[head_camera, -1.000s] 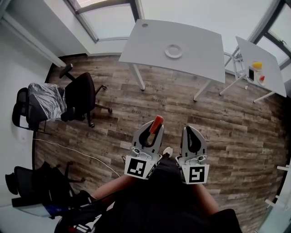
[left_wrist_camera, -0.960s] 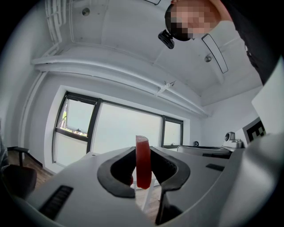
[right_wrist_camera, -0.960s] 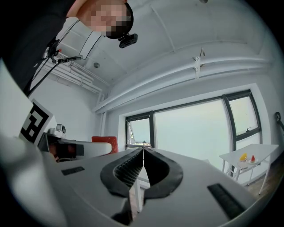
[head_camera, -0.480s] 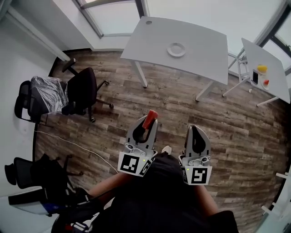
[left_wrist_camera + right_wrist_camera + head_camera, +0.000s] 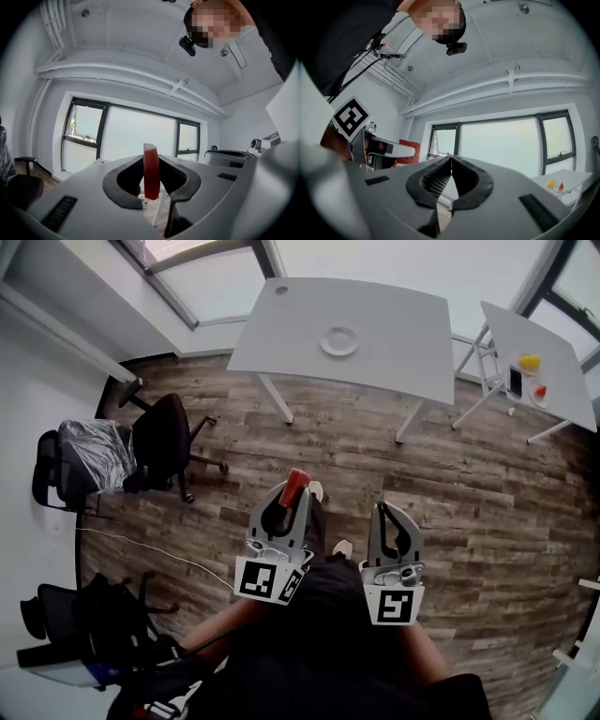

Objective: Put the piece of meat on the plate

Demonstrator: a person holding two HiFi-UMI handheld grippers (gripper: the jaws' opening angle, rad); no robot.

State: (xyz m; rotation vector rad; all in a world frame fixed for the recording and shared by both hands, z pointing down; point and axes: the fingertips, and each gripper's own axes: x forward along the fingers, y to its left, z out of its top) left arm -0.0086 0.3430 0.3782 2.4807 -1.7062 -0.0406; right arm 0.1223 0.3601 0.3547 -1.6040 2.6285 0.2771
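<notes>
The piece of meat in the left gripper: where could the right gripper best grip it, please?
Probably its free top end, from above: the piece of meat is a thin slab standing upright between the fingers of the left gripper, and only that end pokes clear.
</notes>
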